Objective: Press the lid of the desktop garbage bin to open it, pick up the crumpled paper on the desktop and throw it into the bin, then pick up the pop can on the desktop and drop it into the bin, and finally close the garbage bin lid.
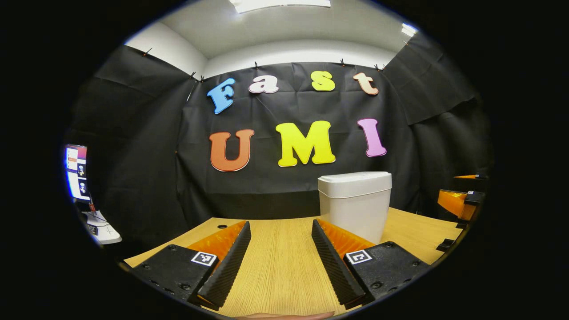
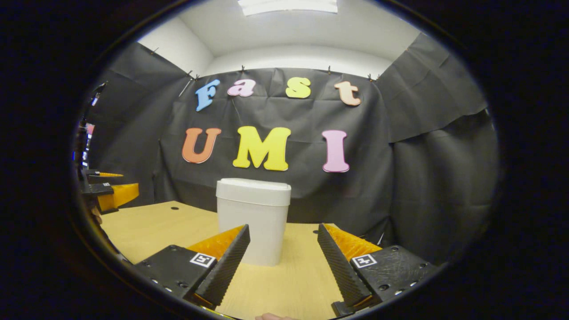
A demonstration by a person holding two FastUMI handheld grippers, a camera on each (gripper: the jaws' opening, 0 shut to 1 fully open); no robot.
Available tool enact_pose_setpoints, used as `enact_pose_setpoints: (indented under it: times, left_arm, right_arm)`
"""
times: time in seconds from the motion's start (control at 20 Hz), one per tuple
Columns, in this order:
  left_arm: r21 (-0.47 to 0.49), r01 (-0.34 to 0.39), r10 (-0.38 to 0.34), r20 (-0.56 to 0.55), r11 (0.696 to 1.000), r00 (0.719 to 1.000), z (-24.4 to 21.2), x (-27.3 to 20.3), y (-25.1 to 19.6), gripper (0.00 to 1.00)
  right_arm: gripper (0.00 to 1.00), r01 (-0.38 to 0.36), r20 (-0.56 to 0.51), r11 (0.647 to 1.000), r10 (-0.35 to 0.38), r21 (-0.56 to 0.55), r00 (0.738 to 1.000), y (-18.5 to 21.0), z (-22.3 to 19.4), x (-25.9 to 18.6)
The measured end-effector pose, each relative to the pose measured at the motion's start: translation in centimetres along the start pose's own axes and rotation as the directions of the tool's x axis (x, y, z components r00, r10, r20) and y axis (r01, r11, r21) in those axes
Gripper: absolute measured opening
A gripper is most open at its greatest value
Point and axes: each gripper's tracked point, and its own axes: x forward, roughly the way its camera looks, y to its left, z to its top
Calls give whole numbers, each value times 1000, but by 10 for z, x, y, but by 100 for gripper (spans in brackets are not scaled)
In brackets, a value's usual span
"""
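- The garbage bin stands upright on the desk, its lid down; in the left gripper view it sits to the right of centre and a little beyond the fingers, in the right gripper view just past the left finger.
- It looks like light, stiff, smooth plastic, so I judge a hard sideways shove could slide or tip it. The press should come straight down on the flat top of the lid, not against the wall.
- The left hand-held gripper is released, fingers spread wide with bare desk between them.
- The right hand-held gripper is likewise released and holds nothing.
- The left gripper view adds a lit screen at the far left, and the other gripper at the right edge.
- The right gripper view gives the bin nearer and more central, its base on the desk plain to see.
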Motion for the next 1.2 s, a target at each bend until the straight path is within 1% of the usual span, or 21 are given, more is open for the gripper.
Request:
enact_pose_setpoints:
  times: [0.05,0.1,0.15,0.2,0.3,0.35,0.5,0.55,0.6,1.1,1.15,1.2]
  left_arm:
    - [0,2,-2,-3,1000,1000,0,0,-1,89]
    - [-1,4,-4,-6,1000,1000,-2,1,-2,89]
    - [-3,7,-7,-9,1000,1000,-3,2,-2,89]
    - [-5,9,-9,-13,1000,1000,-5,2,-3,89]
    - [-4,4,-4,-18,1000,1000,-5,2,-1,90]
    - [-3,6,-6,-19,1000,1000,-6,3,-1,90]
    - [-9,24,-25,-26,1000,999,-7,2,-5,90]
    - [-6,25,-25,-26,1000,999,-8,3,-5,90]
    - [-4,25,-26,-28,1000,999,-8,4,-5,90]
    - [0,26,-26,-35,1000,999,-11,5,-5,90]
    - [-1,27,-27,-37,1000,999,-11,6,-6,90]
    - [-2,26,-26,-39,1000,999,-13,6,-6,90]
  right_arm:
    - [97,-2,5,1000,2,0,1000,1,1,-1]
    - [95,-1,5,1000,1,-2,1000,1,1,0]
    - [95,-1,3,1000,1,-5,1000,1,0,0]
    - [97,-1,-1,1000,1,-8,1000,1,-3,1]
    - [97,0,-10,1000,0,-5,1000,0,-6,1]
    - [95,1,-9,1000,-1,2,1000,0,-6,1]
    - [95,5,-5,1000,-5,13,1000,-1,-5,2]
    - [97,7,-2,1000,-7,14,1000,-2,-4,3]
    - [95,9,-1,1000,-9,14,1000,-2,-4,3]
    - [95,13,-16,1000,-12,11,1000,-3,-9,5]
    - [97,13,-16,1000,-13,9,1000,-4,-10,5]
    - [97,14,-16,1000,-14,7,1000,-4,-9,4]
